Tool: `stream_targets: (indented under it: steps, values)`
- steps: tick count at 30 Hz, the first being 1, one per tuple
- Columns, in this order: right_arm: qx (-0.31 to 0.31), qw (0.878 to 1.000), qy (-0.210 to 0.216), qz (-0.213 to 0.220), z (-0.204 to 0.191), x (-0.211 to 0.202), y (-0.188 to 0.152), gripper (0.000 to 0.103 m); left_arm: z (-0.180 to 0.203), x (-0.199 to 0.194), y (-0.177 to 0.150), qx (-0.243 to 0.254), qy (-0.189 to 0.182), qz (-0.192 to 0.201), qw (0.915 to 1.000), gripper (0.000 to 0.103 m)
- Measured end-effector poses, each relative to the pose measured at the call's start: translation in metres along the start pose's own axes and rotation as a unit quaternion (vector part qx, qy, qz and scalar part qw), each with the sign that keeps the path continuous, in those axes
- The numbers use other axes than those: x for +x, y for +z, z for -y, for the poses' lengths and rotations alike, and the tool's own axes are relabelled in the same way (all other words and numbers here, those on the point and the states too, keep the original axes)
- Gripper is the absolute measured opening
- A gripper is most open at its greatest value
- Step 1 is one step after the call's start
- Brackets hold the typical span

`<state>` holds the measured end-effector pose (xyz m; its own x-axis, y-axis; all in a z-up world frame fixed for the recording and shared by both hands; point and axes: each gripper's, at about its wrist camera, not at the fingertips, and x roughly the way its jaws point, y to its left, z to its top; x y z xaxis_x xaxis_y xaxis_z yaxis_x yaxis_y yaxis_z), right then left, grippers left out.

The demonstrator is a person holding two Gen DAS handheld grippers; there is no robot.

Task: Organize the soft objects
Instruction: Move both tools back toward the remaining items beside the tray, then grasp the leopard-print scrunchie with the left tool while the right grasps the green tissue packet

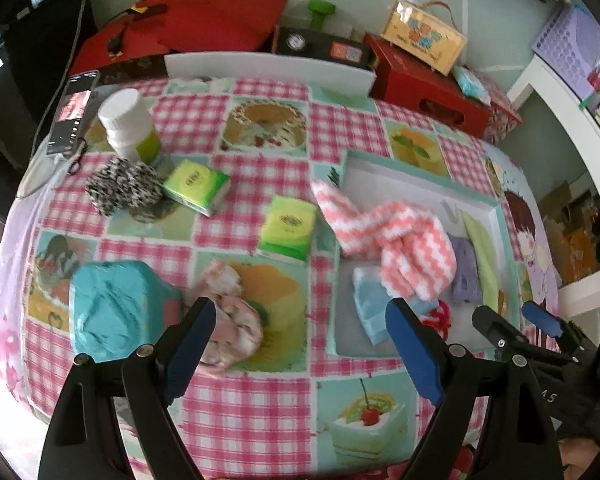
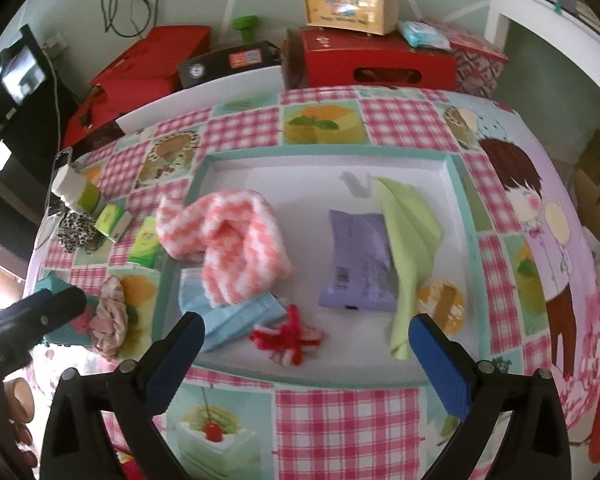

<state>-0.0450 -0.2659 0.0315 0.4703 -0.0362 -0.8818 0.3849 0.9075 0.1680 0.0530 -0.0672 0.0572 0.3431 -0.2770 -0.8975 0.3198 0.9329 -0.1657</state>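
Note:
A white tray (image 2: 324, 154) with a teal rim holds a pink-and-white striped towel (image 2: 236, 240), a blue face mask (image 2: 228, 320), a red-and-white yarn bow (image 2: 288, 334), a purple packet (image 2: 360, 256) and a green cloth (image 2: 408, 232). The towel (image 1: 396, 240) hangs partly over the tray's left rim. My right gripper (image 2: 312, 360) hovers open above the tray's near edge, holding nothing. My left gripper (image 1: 300, 344) is open and empty over the tablecloth, with a pink scrunchie (image 1: 236, 312) beside its left finger. A teal pack (image 1: 116, 308) lies further left.
On the checked tablecloth left of the tray lie two green tissue packs (image 1: 196, 186) (image 1: 288, 228), a leopard-print fabric piece (image 1: 124, 188), a white bottle (image 1: 128, 124) and a phone (image 1: 72, 112). Red boxes (image 2: 372, 64) and a small yellow case (image 2: 348, 0) stand behind the table.

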Motion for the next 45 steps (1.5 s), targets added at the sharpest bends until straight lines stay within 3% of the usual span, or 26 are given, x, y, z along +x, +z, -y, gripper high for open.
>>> stream_targets:
  steps: [17,23,34,45]
  values:
    - [-0.097,0.995,0.029,-0.015,-0.086,0.029,0.016,0.103,-0.126,-0.008,0.018,-0.117,0.05,0.032,0.9913,0.087]
    - [-0.13,0.991,0.038,-0.015,-0.115,0.038,0.026,0.103,-0.158,-0.004,0.02,-0.146,0.052,0.036,0.9873,0.087]
    - [-0.178,0.982,0.062,-0.013,-0.169,0.058,0.044,0.103,-0.191,0.01,0.031,-0.154,0.055,0.034,0.986,0.087]
    - [-0.205,0.974,0.102,-0.002,-0.221,0.083,0.059,0.103,-0.21,0.033,0.06,-0.12,0.05,-0.004,0.9916,0.087]
